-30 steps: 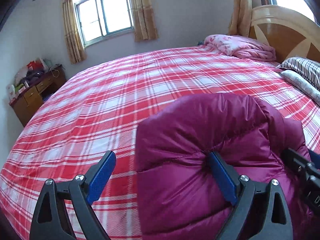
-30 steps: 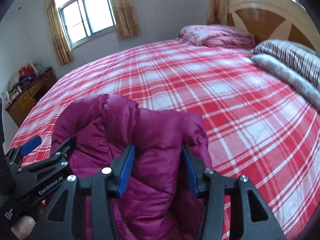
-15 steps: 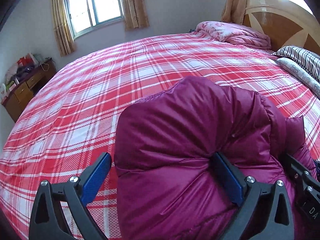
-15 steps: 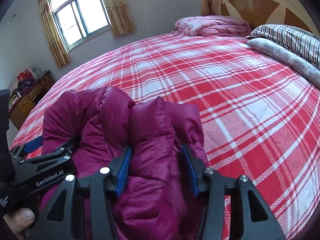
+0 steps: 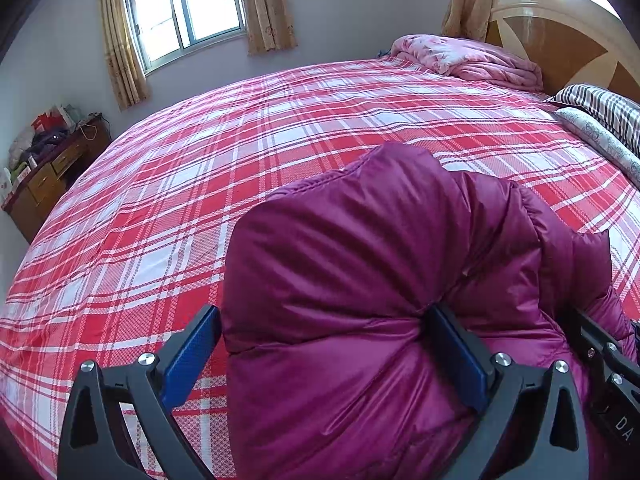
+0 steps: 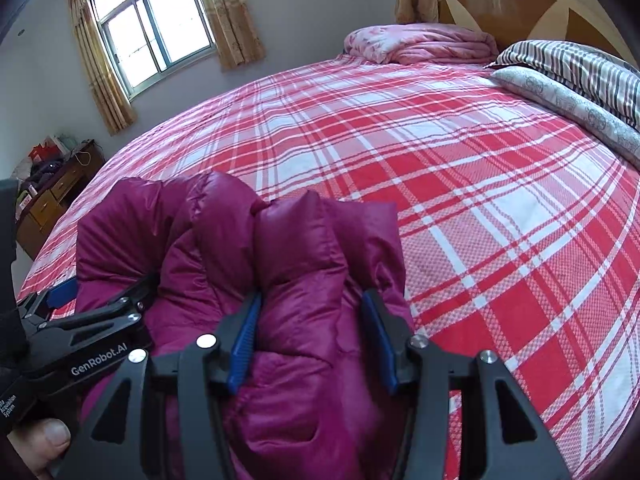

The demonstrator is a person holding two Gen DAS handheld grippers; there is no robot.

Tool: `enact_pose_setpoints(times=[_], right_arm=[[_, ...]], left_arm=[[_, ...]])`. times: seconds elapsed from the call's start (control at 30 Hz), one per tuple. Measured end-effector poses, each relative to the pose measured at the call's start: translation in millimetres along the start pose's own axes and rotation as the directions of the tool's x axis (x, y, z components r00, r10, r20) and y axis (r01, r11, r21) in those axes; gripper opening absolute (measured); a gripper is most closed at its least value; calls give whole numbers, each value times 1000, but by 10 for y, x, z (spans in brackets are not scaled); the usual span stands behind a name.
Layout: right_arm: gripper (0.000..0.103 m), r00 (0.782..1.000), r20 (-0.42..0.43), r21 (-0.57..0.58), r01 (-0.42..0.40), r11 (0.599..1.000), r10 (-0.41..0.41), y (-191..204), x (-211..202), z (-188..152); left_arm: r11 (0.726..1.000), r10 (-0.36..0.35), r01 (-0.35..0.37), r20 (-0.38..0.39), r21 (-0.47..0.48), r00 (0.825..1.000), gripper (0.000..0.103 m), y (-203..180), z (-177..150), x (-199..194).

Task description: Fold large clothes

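A puffy magenta down jacket (image 5: 360, 280) lies bunched on the red plaid bed (image 5: 240, 152). My left gripper (image 5: 324, 344) is wide apart around its left bulk; the right pad presses the fabric, the left pad stands off it. In the right wrist view the jacket (image 6: 312, 264) fills my right gripper (image 6: 310, 332), whose blue pads squeeze a thick fold. The left gripper also shows there (image 6: 80, 320) at the left, with a thumb below it.
A pink folded quilt (image 5: 468, 60) and striped bedding (image 6: 580, 68) lie by the wooden headboard (image 5: 568, 44). A wooden desk (image 5: 44, 172) with clutter stands at the left wall under a curtained window (image 5: 184, 8). The bed (image 6: 480, 184) stretches ahead and right.
Both grippers have moved forward and down over the bed with the jacket; the jacket bulk now sits fuller between the left fingers. The right grip is unchanged.
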State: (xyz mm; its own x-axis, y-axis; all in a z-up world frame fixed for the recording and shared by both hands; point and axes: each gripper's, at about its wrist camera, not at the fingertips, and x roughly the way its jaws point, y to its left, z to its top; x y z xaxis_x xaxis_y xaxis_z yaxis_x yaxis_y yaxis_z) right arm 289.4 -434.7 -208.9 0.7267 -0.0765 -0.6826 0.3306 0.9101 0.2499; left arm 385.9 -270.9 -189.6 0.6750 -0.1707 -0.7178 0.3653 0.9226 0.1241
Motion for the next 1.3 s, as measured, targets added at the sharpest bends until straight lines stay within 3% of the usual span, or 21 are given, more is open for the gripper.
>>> enact_pose_setpoints(times=[1.3], right_arm=[[55,1000,-5,-18,26,999,-26,-1,44,-4]], left_arm=[[1000,4,-4,-13,9,1000,102,-19,-15,68]])
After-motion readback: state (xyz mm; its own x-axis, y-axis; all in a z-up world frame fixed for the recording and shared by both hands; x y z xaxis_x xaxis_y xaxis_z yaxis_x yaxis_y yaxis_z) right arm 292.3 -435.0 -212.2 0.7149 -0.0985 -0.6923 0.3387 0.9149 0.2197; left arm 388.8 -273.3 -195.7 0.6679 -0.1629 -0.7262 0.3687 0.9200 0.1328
